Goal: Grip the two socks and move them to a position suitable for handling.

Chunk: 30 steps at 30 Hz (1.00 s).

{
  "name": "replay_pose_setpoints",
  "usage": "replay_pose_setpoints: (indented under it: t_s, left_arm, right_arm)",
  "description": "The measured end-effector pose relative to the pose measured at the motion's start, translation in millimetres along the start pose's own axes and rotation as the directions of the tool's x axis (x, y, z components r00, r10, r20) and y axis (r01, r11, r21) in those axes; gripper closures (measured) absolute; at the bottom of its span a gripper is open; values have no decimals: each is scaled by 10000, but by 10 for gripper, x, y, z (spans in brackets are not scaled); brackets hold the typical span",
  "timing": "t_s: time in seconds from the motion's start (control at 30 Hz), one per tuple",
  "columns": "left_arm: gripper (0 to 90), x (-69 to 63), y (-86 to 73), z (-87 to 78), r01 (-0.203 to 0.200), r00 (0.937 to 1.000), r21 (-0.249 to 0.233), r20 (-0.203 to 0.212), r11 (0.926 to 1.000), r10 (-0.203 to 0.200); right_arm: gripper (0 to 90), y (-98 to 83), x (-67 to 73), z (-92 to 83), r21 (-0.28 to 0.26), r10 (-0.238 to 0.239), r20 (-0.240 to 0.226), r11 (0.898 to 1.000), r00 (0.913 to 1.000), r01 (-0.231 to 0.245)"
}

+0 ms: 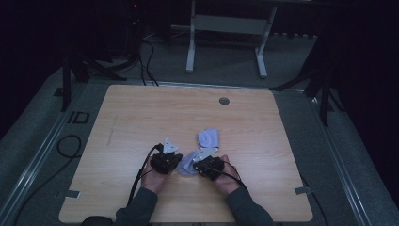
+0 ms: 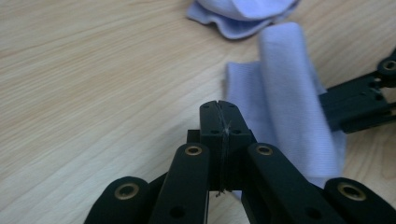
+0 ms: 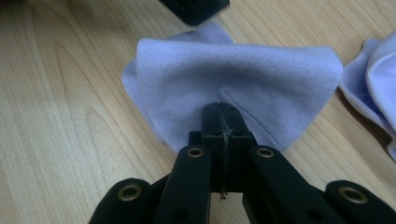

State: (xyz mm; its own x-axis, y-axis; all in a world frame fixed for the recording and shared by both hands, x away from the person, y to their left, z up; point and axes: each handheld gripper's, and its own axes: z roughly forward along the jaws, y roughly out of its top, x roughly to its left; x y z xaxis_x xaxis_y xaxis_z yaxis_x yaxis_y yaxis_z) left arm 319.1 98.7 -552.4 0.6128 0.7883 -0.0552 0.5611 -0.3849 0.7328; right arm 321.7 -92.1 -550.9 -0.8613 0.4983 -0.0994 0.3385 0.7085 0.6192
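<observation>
A lavender cloth (image 1: 188,163) lies folded on the wooden table (image 1: 141,117) between my two grippers. My left gripper (image 1: 179,160) is shut with its tips (image 2: 219,106) at the cloth's edge (image 2: 243,88), apparently pinching it. My right gripper (image 1: 195,165) is shut on the opposite side of the cloth (image 3: 233,70), which rises in a raised fold beyond the jaws (image 3: 220,108). The right gripper's black jaws (image 2: 355,102) reach the cloth's far side in the left gripper view. A second lavender cloth (image 1: 208,138) lies crumpled just beyond (image 2: 243,14), at the right edge (image 3: 378,79) in the right gripper view.
A round grey grommet (image 1: 224,100) sits near the table's far edge. Cables trail from both grippers toward the near edge. A white table frame (image 1: 226,28) and black stands are on the floor beyond. Bare wood stretches to the left and right of the hands.
</observation>
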Motion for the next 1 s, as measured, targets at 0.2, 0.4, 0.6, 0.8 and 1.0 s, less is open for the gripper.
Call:
replay_pose_setpoints:
  t_s: [0.2,0.4,0.6,0.8,1.0]
  left_arm:
    - [896,-56,-14,66,-323,9989,275,335,9991,314]
    - [897,-52,-28,75,-292,9990,488,349,9984,275]
    - [897,-26,-52,55,-4,9995,460,307,9989,-10]
    - [897,-16,-64,46,87,9996,426,282,9991,-99]
    - [897,-5,-71,36,61,9997,427,242,9991,-71]
  right_arm:
    - [900,4,-2,2,6,5,-31,10000,10000,-5]
    - [900,-3,9,-15,138,-102,141,9999,9998,100]
    - [900,-68,-17,-77,286,-90,293,9996,9995,82]
    - [898,-220,-84,-185,242,385,461,9989,9982,-396]
    - [886,-355,-177,-282,212,816,569,9963,9950,-829]
